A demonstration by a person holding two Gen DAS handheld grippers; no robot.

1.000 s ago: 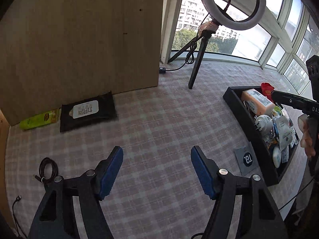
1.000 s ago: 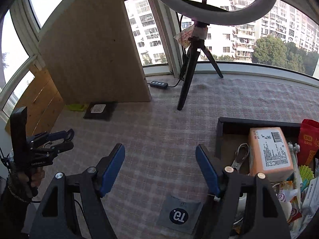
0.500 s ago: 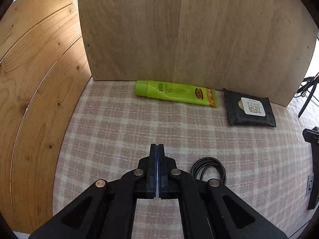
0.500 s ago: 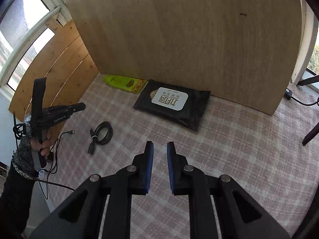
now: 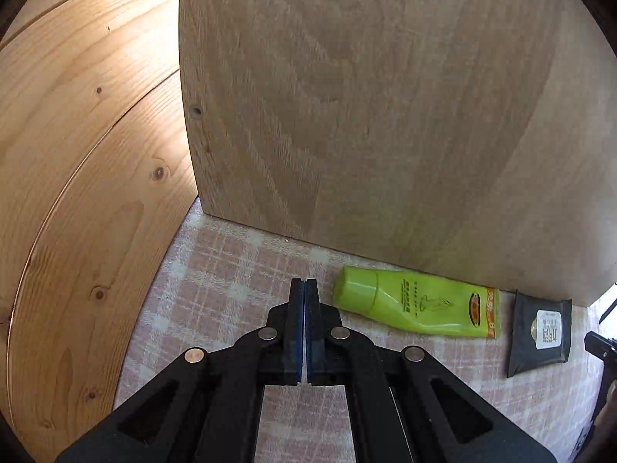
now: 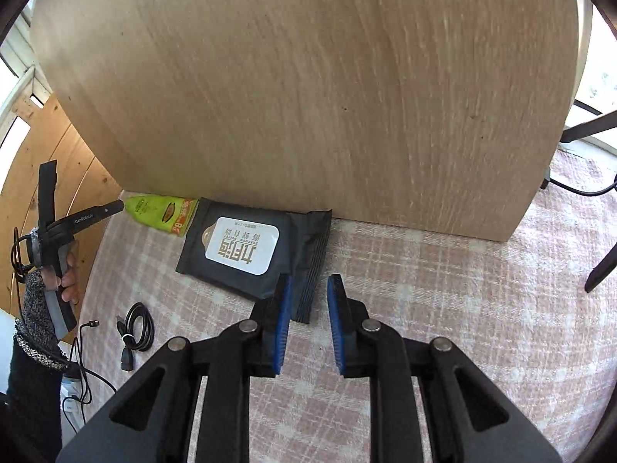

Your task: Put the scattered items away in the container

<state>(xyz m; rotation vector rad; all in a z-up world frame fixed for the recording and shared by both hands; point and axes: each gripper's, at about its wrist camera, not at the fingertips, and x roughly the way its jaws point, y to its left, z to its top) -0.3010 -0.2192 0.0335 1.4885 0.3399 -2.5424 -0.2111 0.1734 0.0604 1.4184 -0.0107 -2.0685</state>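
left hand-held gripper shut, empty; right hand-held gripper opening, empty; green tube lengthwise along board, cap leftward.

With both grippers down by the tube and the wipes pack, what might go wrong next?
The left gripper is shut beside the green tube's cap; advancing like that would likely shove it along the wooden board.

The right gripper's jaws are opening over the black wipes pack's crimped end; such a hold may slip.

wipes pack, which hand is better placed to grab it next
Right. The right gripper is opening with the wipes pack edge just ahead of its fingertips. The left gripper is shut, beside the green tube.
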